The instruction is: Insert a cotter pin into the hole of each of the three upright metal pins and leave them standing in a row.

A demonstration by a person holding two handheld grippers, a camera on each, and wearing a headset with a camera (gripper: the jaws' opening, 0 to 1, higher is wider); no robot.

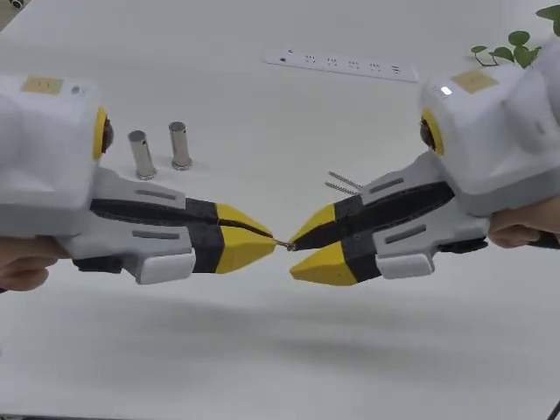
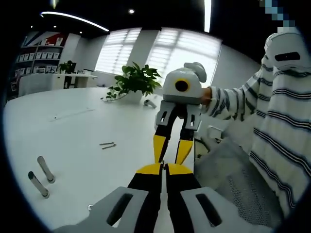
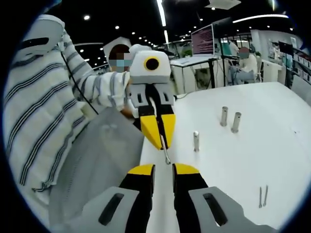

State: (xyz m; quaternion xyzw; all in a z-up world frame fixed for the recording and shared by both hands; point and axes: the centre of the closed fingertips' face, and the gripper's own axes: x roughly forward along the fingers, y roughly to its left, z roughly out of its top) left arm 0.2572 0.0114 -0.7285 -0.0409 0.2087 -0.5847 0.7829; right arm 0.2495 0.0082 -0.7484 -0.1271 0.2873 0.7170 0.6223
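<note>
While the left yellow-tipped gripper is clamped on the thin silver cotter pin in mid-air, the right yellow-tipped gripper gapes slightly at its free end. It should close squarely before any release, well clear of the upright grey steel pins.

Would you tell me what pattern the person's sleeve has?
White with thin dark stripes; the sleeve shows best in the left gripper view.
</note>
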